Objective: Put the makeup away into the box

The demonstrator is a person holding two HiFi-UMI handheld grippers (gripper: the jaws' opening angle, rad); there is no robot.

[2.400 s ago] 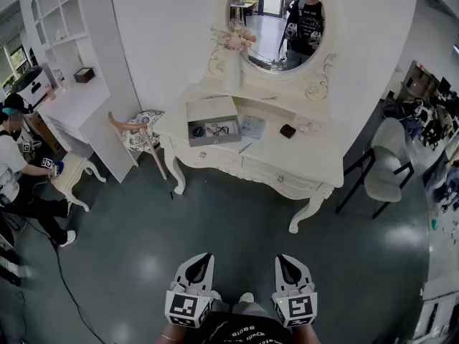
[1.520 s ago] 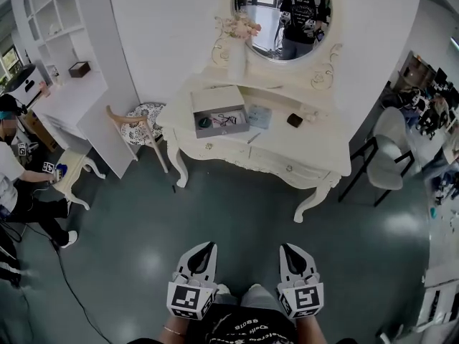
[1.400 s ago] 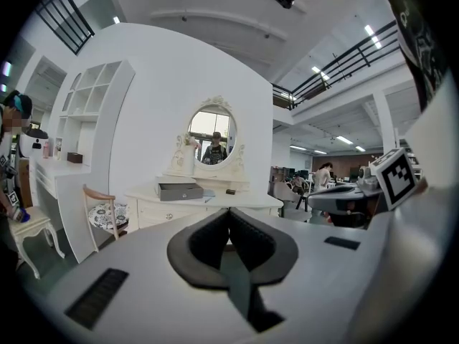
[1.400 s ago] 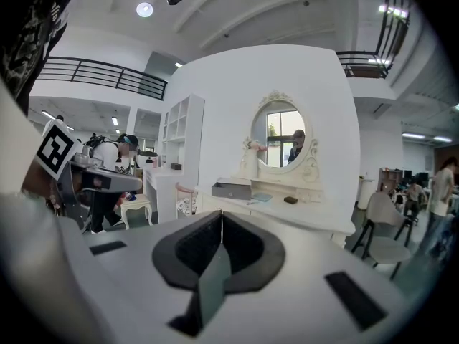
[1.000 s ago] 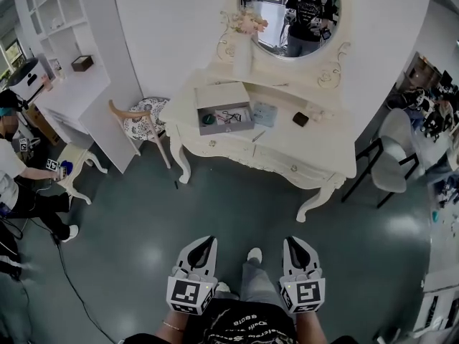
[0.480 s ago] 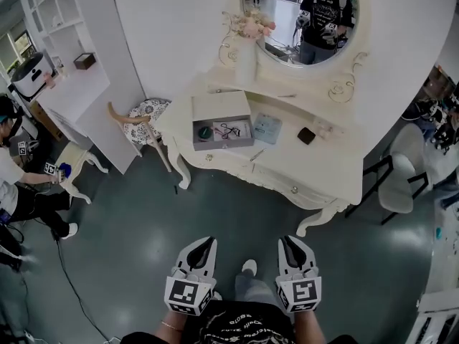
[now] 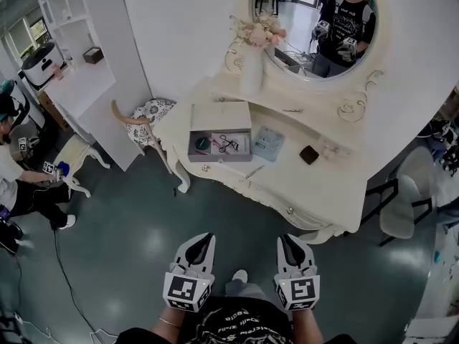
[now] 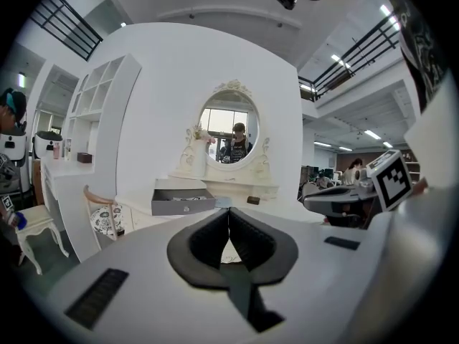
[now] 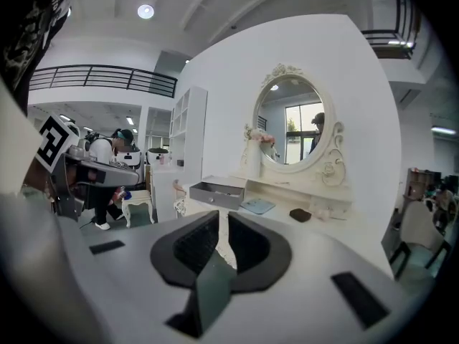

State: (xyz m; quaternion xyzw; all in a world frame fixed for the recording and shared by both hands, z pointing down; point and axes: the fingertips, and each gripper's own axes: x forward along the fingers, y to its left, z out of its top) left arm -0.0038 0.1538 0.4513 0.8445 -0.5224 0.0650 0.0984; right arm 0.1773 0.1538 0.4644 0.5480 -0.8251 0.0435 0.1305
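A grey open box (image 7: 219, 135) stands at the left of the white dressing table (image 7: 287, 185), with small makeup items inside. Beside it lie a light blue palette (image 7: 268, 143), a dark compact (image 7: 309, 155) and a thin pencil (image 7: 253, 171). My left gripper (image 7: 204, 239) is shut and empty, well short of the table. My right gripper (image 7: 287, 241) holds its jaws a narrow gap apart with nothing between them. The left gripper view shows the box (image 8: 183, 200) far ahead of the left gripper (image 8: 229, 213). The right gripper view shows box (image 9: 221, 192), palette (image 9: 257, 206) and compact (image 9: 300, 214) beyond the right gripper (image 9: 223, 217).
A chair with a patterned seat (image 7: 147, 113) stands left of the table. A vase of flowers (image 7: 252, 56) and an oval mirror (image 7: 323, 20) sit at its back. A person (image 7: 14, 178) sits at far left by a small stool. A black-legged chair (image 7: 401, 206) is at right.
The dressing table has drawn nearer and grown larger in the head view as I walk toward it. Both grippers keep their place low in the view.
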